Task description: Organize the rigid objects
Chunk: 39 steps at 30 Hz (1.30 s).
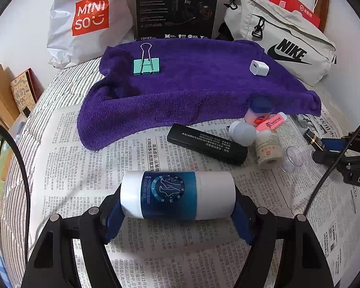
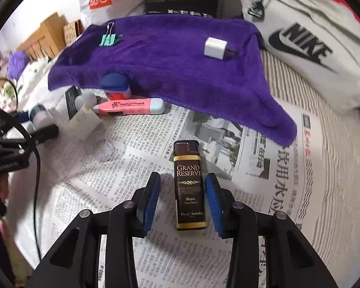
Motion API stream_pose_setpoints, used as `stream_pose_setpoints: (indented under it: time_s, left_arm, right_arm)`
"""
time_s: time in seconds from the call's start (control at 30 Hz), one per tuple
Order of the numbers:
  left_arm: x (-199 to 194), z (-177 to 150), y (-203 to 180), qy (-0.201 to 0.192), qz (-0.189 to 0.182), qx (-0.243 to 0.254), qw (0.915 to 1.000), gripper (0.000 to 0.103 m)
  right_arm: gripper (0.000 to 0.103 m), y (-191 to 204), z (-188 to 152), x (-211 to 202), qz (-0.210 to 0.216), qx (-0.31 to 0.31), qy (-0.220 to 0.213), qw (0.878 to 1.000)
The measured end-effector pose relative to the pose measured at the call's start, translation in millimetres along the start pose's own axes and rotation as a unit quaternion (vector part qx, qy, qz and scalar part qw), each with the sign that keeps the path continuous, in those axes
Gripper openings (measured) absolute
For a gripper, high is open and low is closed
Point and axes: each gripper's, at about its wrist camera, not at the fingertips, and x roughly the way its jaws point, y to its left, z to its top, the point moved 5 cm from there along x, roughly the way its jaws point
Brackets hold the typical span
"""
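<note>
Here, left wrist view: my left gripper is clenched end to end on the white-and-blue bottle, which lies crosswise between the blue pads, above the newspaper.
Landmark: the purple towel, spread beyond the bottle, already carries the green binder clip at its far left and the white charger cube at its far right.
Unsorted pile: just off the towel's near right edge lie the black stick, a white-capped vial, the pink earpick and a blue-lidded jar, crowded and touching one another.
Step in hand (judged): carrying the bottle toward the towel; it is not yet set down there.

Right wrist view: my right gripper stands released, its pads either side of the brown lighter, with a gap visible at the left pad and the right one nearly touching.
Lighter's place: flat on the newspaper, just short of the towel's near edge, lengthwise between the pads.
Next move (judged): close squarely on the lighter's long sides, lift it clear of the paper, and set it on bare towel between clip and charger, apart from wherever the bottle lands.
</note>
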Motion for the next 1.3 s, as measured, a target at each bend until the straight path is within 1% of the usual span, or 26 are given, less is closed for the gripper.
stream_pose_setpoints:
  time_s: [0.07,0.1,0.17,0.23,0.5,0.67,0.9,1.07,1.3]
  left_arm:
    - [0.2,-0.1,0.0,0.0,0.0,0.002,1.0,0.074]
    - [-0.3,0.0,0.0,0.0,0.0,0.003,1.0,0.074]
    - [-0.8,0.3,0.1,0.002,-0.001,0.002,1.0,0.074]
    - [-2.3,0.2,0.5,0.003,-0.002,0.001,1.0,0.074]
    - [-0.5,-1.2,-1.5,0.005,0.007,0.009,0.9999,0.074]
    - [-9.8,0.0,2.4,0.008,-0.011,-0.006,0.9999,0.074]
    - [-22.2,6.0,9.1,0.006,-0.001,-0.005,1.0,0.074]
    - [-32.3,15.4,13.8,0.0,-0.002,-0.01,0.9999,0.074]
    - [-43.5,34.0,20.3,-0.01,0.0,-0.014,0.9999,0.074]
  right_arm:
    - [0.038,-0.6,-1.2,-0.6,0.003,-0.001,-0.004,1.0]
    - [0.035,-2.3,-1.8,-1.0,0.008,0.003,-0.005,1.0]
    - [0.023,-5.7,-2.3,-3.1,0.008,0.008,-0.002,1.0]
    - [0.023,-7.3,-4.6,-6.1,0.02,0.015,0.002,1.0]
    - [0.023,-2.7,-5.3,-3.7,0.005,0.005,-0.003,1.0]
    - [0.023,-4.4,-5.7,-10.8,0.023,0.02,-0.006,1.0]
    - [0.023,-6.5,-3.0,-19.5,0.03,0.025,-0.01,0.999]
    - [0.023,-8.5,4.6,-27.5,0.04,0.03,-0.016,0.999]
    - [0.023,-13.3,25.7,-39.2,0.04,0.032,-0.027,0.998]
